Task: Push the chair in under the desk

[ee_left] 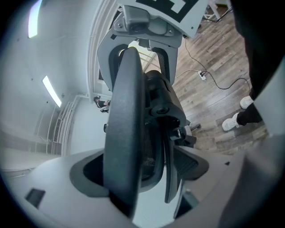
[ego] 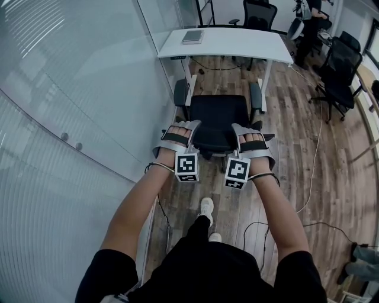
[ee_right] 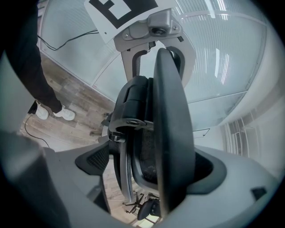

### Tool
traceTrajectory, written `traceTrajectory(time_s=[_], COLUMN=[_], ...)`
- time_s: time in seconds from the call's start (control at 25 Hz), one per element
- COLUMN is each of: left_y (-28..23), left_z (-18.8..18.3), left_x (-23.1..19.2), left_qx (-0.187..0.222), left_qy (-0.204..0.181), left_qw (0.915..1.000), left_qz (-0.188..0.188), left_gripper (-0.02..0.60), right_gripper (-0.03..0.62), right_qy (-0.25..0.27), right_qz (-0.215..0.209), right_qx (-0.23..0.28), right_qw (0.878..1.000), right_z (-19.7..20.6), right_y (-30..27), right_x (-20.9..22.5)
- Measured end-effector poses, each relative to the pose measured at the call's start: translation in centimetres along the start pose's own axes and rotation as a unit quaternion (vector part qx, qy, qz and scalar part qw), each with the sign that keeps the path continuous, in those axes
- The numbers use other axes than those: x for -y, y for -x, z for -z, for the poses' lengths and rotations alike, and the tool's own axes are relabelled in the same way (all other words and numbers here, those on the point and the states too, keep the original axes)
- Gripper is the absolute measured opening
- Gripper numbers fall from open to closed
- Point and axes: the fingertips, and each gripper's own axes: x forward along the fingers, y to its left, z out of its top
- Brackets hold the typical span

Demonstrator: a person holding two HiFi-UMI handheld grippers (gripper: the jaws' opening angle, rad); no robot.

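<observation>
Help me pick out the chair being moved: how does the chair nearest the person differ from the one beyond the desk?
The near chair stands out in front of the desk; the far chair sits close to its far edge. The left claw and right claw clamp the near chair's backrest; nothing touches the far chair. The near chair has a pale grey frame; the far chair looks all black. Both are dark office chairs.

Chair backrest (ee_left: pixel 127 111) betw. left gripper (ee_left: pixel 140 171) jaws: matt black plastic rim, black mesh cloth inside. Left and right gripper (ee_right: pixel 151 171) bodies: smooth grey plastic, matt. Floor (ee_left: pixel 209 89) beyond jaws: wood-look planks, slight sheen.
</observation>
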Motion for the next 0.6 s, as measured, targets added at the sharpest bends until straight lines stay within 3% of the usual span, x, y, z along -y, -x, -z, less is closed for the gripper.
traceTrajectory(time_s=[0.6], left_y=[-8.4], left_z=[1.5], left_x=[-3.7], left_qx=[0.014], left_qy=[-0.019], left_qw=[0.9997], left_qz=[-0.004], left_gripper=[0.448], right_gripper=[0.526], right_qy=[0.016], right_qz=[-0.036], right_qx=[-0.026], right_qw=[0.999], right_z=[2.9], right_y=[-8.2], right_x=[2.3])
